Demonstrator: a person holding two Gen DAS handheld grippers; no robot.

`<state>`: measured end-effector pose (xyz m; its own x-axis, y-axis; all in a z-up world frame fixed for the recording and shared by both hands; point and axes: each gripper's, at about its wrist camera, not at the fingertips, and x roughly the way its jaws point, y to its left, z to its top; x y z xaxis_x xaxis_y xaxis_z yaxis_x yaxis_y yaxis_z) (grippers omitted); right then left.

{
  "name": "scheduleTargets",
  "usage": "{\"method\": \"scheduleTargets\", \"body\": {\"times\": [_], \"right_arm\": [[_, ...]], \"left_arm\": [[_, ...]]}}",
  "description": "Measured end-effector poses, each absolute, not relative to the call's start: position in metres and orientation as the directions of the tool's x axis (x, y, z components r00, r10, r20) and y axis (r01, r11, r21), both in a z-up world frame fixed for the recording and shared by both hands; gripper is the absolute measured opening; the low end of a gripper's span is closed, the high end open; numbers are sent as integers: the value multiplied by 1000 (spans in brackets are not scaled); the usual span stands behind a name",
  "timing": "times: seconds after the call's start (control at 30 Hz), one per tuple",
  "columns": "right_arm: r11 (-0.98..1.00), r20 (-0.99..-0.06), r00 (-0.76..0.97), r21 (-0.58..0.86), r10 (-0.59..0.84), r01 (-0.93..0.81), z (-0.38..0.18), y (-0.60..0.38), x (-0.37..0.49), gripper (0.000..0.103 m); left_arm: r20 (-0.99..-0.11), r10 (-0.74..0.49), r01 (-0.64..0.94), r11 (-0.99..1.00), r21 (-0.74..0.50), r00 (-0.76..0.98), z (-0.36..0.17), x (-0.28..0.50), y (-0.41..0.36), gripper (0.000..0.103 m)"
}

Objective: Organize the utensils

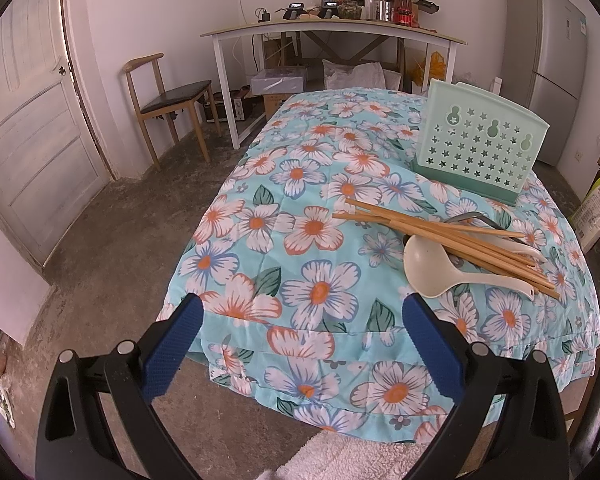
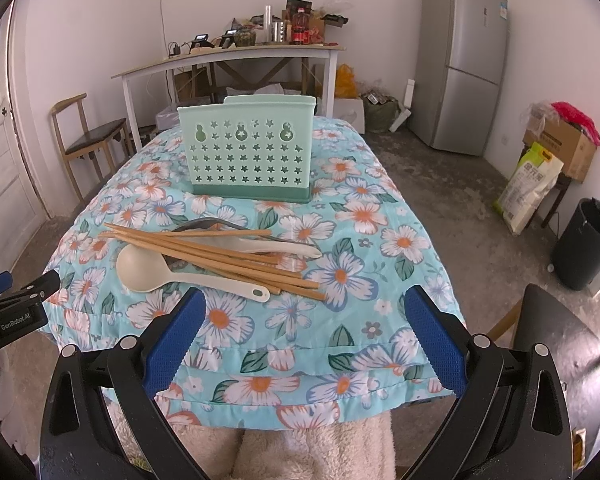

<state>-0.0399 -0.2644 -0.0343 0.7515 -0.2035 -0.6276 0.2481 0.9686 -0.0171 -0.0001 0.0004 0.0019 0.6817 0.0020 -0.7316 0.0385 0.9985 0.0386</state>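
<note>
A pile of utensils lies on the floral-covered table: several wooden chopsticks, a white ladle-like spoon, another white spoon and a dark metal utensil underneath. It also shows in the left wrist view, with chopsticks over the white spoon. A mint-green perforated utensil holder stands upright behind the pile; it shows in the left view too. My left gripper is open, left of the pile at the table's near edge. My right gripper is open, just in front of the pile.
A wooden chair and a white desk loaded with clutter stand behind the table. A grey fridge, boxes and a bag, and a black bin are to the right. A door is at left.
</note>
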Motion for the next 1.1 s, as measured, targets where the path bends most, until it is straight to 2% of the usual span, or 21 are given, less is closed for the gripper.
{"method": "scheduleTargets", "body": {"times": [0.9, 1.1], "right_arm": [[967, -627, 752, -9, -205, 256, -41, -275, -29, 95], [976, -628, 758, -11, -177, 219, -50, -272, -16, 95]], "left_arm": [[-730, 38, 27, 997, 77, 683, -5, 20, 2, 97], [-742, 6, 54, 997, 57, 671, -16, 31, -1, 97]]}}
